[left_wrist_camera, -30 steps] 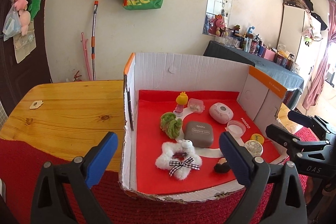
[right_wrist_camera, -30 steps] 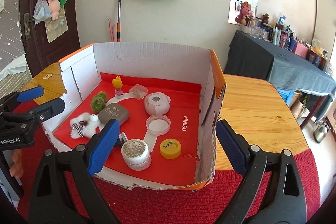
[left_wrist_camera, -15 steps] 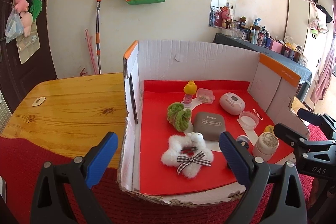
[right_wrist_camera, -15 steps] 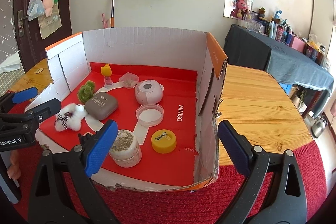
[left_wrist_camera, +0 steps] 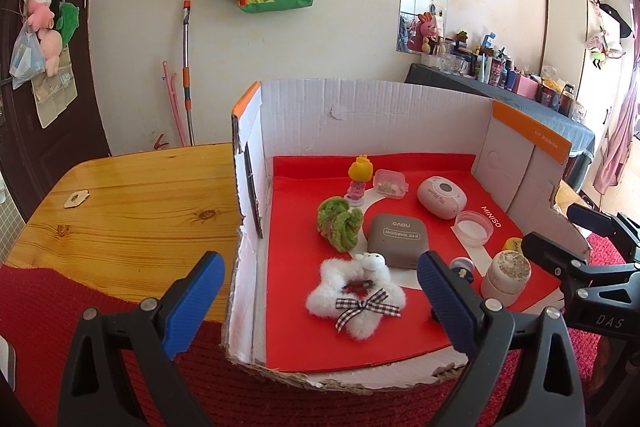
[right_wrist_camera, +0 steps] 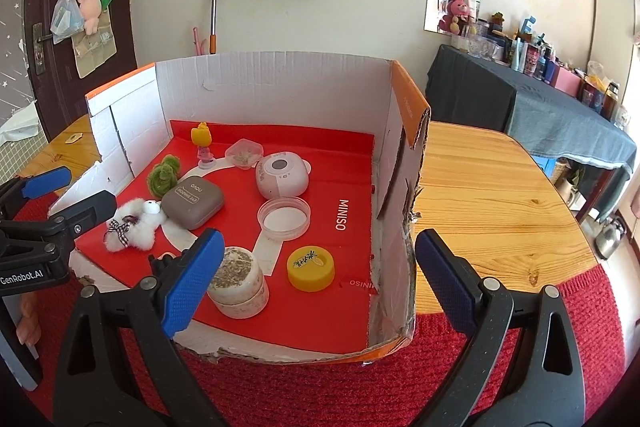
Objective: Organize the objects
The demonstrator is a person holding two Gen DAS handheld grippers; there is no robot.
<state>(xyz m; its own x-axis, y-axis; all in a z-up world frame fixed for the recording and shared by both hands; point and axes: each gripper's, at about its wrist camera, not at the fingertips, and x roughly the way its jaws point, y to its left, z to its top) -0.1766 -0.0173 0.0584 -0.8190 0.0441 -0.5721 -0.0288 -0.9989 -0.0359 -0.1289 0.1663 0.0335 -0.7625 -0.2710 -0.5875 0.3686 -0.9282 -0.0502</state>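
An open cardboard box [left_wrist_camera: 360,115] with a red floor stands on the table. Inside it lie a white fluffy star plush [left_wrist_camera: 356,301] with a checked bow, a green fuzzy scrunchie [left_wrist_camera: 340,223], a grey eye-shadow case [left_wrist_camera: 398,241], a white-pink round device [right_wrist_camera: 282,175], a clear shallow lid [right_wrist_camera: 284,219], a yellow lid [right_wrist_camera: 311,267], a white speckled-top jar [right_wrist_camera: 238,283], a yellow-headed figurine [left_wrist_camera: 358,179] and a small clear box [left_wrist_camera: 390,183]. My left gripper [left_wrist_camera: 320,291] stands open at the box's near-left corner. My right gripper [right_wrist_camera: 320,267] stands open at the near-right corner. Neither holds anything.
The box rests partly on a red knitted cloth [right_wrist_camera: 300,387] over a wooden table [right_wrist_camera: 480,195]. Bare wood lies left [left_wrist_camera: 132,203] and right of the box. A dark-clothed side table [right_wrist_camera: 540,115] with bottles stands at the back right. Bags hang on the wall.
Both views have shifted slightly, so the box sits a little differently in frame. Nothing in the box has moved, and both grippers stay open and empty.
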